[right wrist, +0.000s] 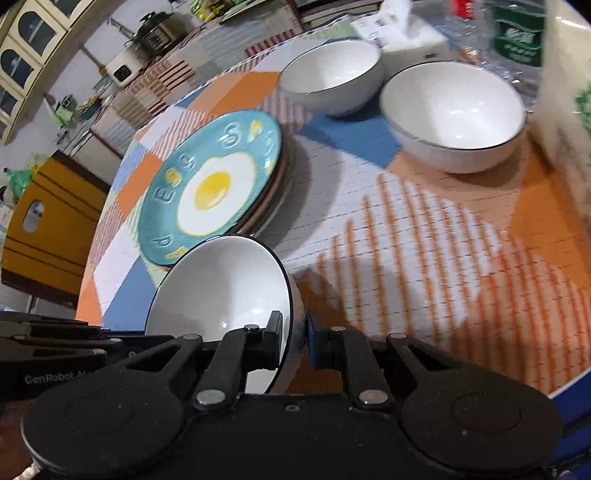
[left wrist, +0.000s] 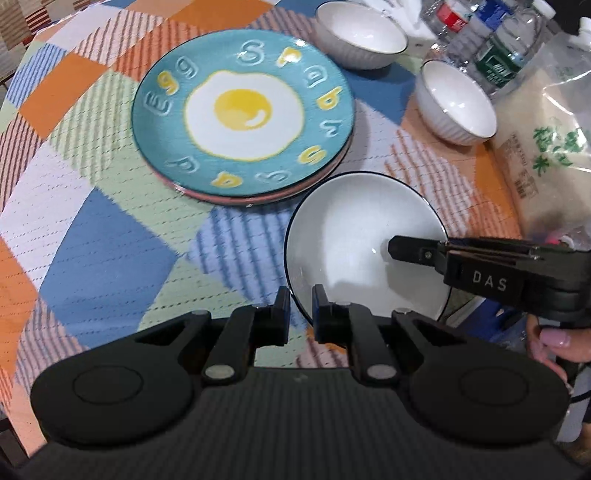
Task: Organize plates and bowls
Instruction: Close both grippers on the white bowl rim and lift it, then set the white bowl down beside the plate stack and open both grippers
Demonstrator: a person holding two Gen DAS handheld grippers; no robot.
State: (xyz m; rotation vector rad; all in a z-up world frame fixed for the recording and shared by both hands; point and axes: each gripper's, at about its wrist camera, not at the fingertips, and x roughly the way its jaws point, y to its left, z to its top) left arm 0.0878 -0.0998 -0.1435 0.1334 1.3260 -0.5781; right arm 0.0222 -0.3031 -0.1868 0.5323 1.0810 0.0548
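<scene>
A white bowl with a dark rim (left wrist: 354,236) is held tilted above the table by both grippers. My left gripper (left wrist: 300,306) is shut on its near rim. My right gripper (right wrist: 294,339) is shut on the rim of the same bowl (right wrist: 221,284); its finger (left wrist: 410,249) reaches in from the right in the left wrist view. A teal fried-egg plate (left wrist: 243,110) lies on top of a pink plate, also in the right wrist view (right wrist: 210,184). Two more white bowls (left wrist: 360,33) (left wrist: 456,101) stand at the back, also in the right wrist view (right wrist: 332,74) (right wrist: 452,110).
A patchwork cloth (left wrist: 103,251) covers the round table. Water bottles (left wrist: 495,44) and a bag of rice (left wrist: 546,147) stand at the right behind the bowls. Beyond the table's left edge are a yellow cabinet (right wrist: 48,229) and kitchen shelves.
</scene>
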